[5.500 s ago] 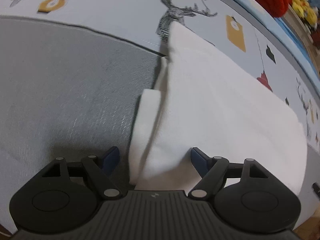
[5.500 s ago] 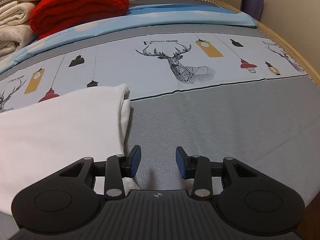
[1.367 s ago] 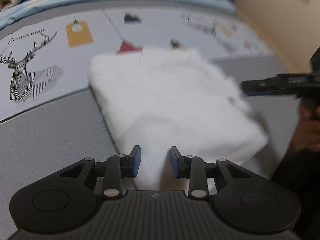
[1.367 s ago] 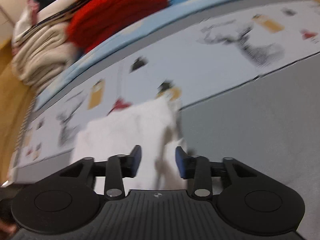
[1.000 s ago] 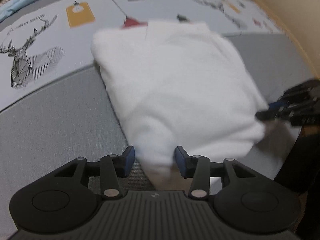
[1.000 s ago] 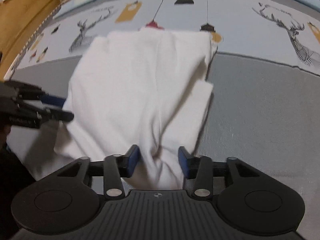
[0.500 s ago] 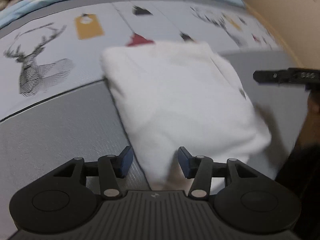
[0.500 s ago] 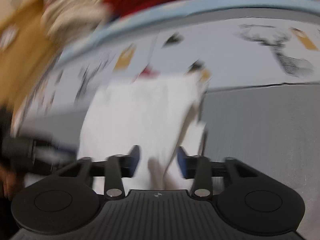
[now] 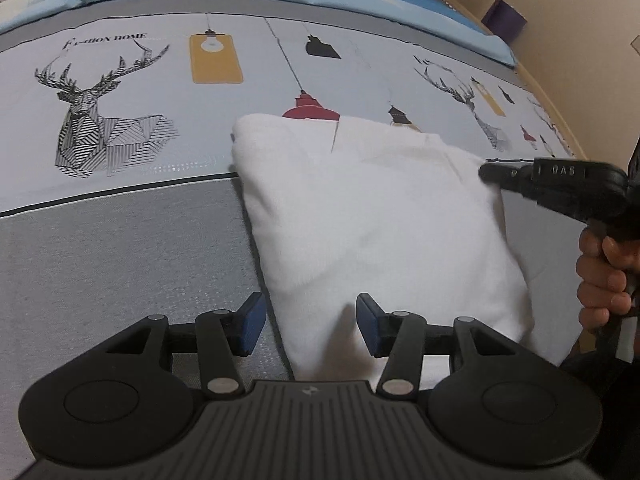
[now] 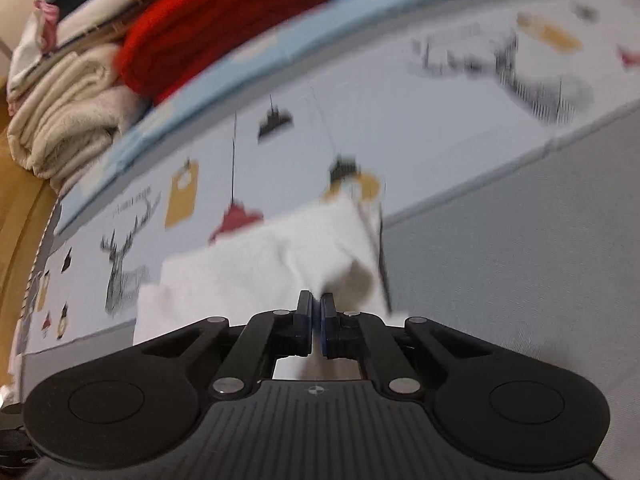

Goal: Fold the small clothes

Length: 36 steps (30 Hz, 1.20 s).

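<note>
The bed cover [image 9: 120, 248] has words printed on it: above the big deer [image 9: 96, 116], at about 11 o'clock in the left wrist view, it says "HOME", and the word before it looks like "Fashion" but its first letters are drawn fancy and hard to read. The right gripper [image 9: 486, 174] shows in that same view at 3 o'clock, and white letters on its black side look like "DAS". The folded white cloth [image 9: 372, 220] lies in the middle of the bed, half on the gray part and half on the part with pictures. The left gripper [image 9: 310, 324] is wide apart, with one blue finger pad [image 9: 250, 326] over the gray cover just beside the cloth and the other over the cloth's near edge; it holds nothing. The left view also shows the hand [image 9: 604, 280] that holds the right gripper, at 4 o'clock, and a purple thing [image 9: 503, 20] by the wall at 1 o'clock. The right wrist view is blurry, but it shows things the left view does not show well: a red blanket [image 10: 224, 20] at 11 o'clock and a pile of cream towels [image 10: 68, 112] at 10 o'clock. There the right gripper [image 10: 317, 312] is squeezed tight on a corner of the white cloth [image 10: 260, 268], and that corner is bunched up a little off the bed.
</note>
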Tool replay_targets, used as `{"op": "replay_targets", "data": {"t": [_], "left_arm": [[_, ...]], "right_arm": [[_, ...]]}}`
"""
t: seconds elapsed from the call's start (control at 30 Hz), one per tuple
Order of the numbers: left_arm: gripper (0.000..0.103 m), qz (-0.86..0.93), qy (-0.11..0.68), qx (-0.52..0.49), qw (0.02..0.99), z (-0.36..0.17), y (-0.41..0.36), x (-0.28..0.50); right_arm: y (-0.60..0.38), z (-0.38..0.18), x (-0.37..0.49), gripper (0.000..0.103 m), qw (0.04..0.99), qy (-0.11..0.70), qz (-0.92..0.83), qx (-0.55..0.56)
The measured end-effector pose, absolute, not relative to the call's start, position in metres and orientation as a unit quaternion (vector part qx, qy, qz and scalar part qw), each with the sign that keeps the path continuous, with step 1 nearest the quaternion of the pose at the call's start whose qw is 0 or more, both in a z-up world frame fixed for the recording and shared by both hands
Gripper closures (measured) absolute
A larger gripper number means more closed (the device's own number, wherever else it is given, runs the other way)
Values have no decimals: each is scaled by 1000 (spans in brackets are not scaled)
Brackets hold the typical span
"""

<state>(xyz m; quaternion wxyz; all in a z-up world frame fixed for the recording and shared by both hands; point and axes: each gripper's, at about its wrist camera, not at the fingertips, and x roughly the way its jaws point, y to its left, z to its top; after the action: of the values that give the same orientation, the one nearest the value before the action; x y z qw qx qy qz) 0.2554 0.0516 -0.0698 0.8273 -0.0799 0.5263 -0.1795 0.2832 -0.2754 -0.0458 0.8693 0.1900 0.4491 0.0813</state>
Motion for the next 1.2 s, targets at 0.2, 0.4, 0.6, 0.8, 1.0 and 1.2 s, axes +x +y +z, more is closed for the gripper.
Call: {"op": "replay_targets", "data": {"t": [0.2,0.4,0.6,0.8,1.0,1.2], "left_arm": [[42,-162,559,-39,812,-88,41,258],[40,-153,539,-94,823,-80,56,264],[38,-133,539,-167,815,-88,66,283],[34,-141,554,-183,800,-108,59,294],[40,-144,548,-172,806,-118,43,300],[69,-146,496,-154,842,-92,42,301]], "right_arm": [[-276,-56,287,98,875,467,17,127],[-277,-36,274,44,898,427,1,109],[-265,-53,277,35,854,500,94,113],[-272,-77,285,30,819,554,61,136],[-274,-83,286,33,814,556,63,156],[-261,-70,286,79,841,511,79,158]]}}
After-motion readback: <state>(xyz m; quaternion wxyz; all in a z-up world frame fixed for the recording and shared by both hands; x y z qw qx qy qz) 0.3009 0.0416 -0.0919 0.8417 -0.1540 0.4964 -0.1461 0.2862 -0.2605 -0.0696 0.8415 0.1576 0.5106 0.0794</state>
